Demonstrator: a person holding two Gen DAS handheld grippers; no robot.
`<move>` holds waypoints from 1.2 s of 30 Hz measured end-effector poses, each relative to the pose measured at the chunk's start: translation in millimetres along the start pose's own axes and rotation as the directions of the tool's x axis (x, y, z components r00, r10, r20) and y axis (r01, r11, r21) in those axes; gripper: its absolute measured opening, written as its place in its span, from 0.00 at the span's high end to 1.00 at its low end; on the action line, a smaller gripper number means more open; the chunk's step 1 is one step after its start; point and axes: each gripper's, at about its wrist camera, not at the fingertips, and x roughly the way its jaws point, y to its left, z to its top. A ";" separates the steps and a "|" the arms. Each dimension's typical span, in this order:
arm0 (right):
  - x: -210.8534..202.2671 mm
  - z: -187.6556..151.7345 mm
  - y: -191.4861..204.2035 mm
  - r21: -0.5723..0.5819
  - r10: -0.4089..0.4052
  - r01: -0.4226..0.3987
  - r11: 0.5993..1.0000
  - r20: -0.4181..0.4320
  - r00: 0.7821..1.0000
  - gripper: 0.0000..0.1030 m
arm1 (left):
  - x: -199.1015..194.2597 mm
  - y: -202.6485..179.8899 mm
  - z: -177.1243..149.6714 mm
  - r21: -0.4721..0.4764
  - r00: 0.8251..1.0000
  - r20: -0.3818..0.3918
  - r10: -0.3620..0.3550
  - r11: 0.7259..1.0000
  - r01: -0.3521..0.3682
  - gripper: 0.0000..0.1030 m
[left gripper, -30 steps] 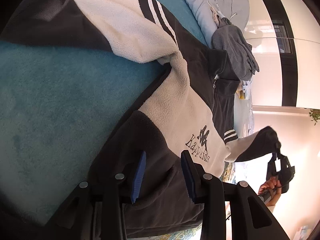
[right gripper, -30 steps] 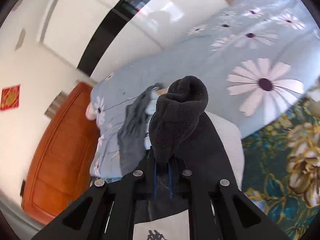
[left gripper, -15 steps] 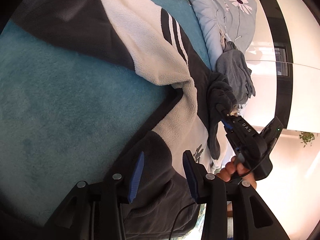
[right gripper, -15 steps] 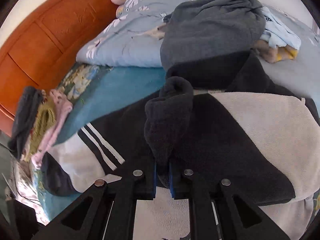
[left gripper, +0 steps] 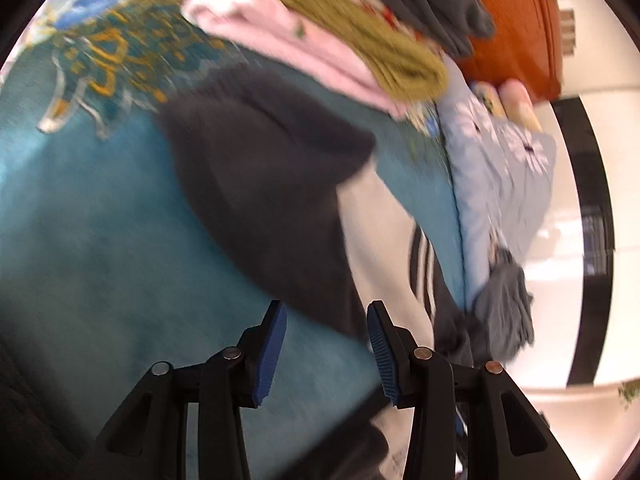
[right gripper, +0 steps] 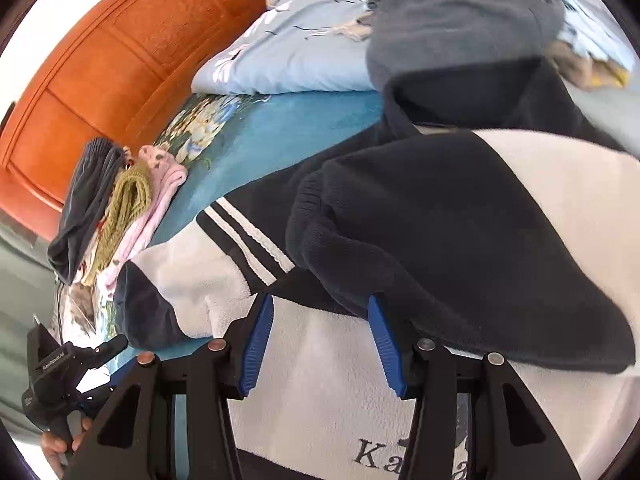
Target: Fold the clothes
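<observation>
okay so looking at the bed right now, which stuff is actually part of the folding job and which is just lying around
In the job: black and white fleece sweatshirt, with one sleeve folded across it; left gripper; right gripper.

Lying about: folded clothes stack, grey garment, floral quilt, wooden headboard.

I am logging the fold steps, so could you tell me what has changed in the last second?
The right gripper carried the dark sleeve across the fleece jacket's chest and let it go; its jaws now stand open. The left gripper swung toward the other sleeve, open throughout. The folded stack stayed put.
</observation>
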 end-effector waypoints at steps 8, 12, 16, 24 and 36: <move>-6.2 -6.9 -18.1 0.120 0.047 -0.046 0.992 -0.011 0.999 0.51 | 11.1 51.1 36.9 -0.218 0.997 0.057 0.060 0.975 -0.047 0.57; -5.1 -9.4 -21.8 0.152 0.079 -0.075 0.986 -0.018 0.997 0.51 | 19.7 50.6 45.4 -0.192 0.997 0.057 0.043 0.981 -0.031 0.68; -11.7 -9.9 -28.1 0.177 0.099 -0.098 0.979 -0.001 0.995 0.51 | 15.3 39.5 49.1 -0.127 0.993 0.082 0.083 0.989 -0.072 0.90; -24.1 -19.2 -62.6 0.273 0.088 -0.091 0.958 0.023 0.996 0.51 | -33.5 -101.9 25.4 0.292 0.976 0.183 -0.121 0.954 0.063 0.91; -73.6 -51.5 -140.6 0.487 0.014 -0.076 0.870 0.129 0.992 0.51 | 26.4 -271.8 -165.4 0.644 0.943 -0.280 -0.180 0.693 0.324 0.90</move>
